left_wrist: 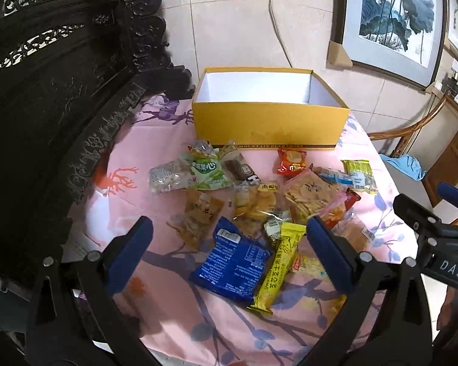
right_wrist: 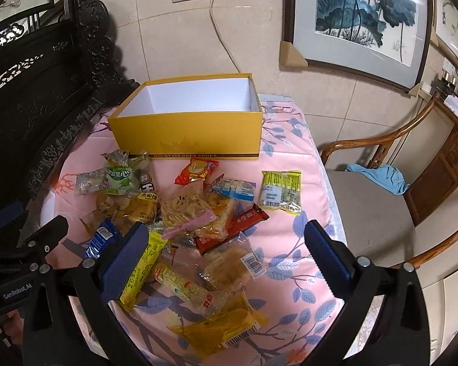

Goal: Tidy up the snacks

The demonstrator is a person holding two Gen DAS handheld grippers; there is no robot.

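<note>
1. Pink floral cloth (left_wrist: 155,155) drapes the table, soft and matte
2. Yellow cardboard box (left_wrist: 268,125), rectangular with a white inside, sits at the far edge
3. Crinkly snack packets (right_wrist: 186,210) lie heaped just before the box; a glossy blue packet (left_wrist: 232,265) lies nearest
4. Left gripper (left_wrist: 229,256) hovers spread wide over the blue packet
5. Right gripper (right_wrist: 226,256) is spread too, gripping nothing

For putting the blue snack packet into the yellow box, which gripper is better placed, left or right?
Left. The blue packet lies between the open left gripper jaws. From the right gripper, also open, it sits off to the side. The yellow box stands empty behind.
</note>
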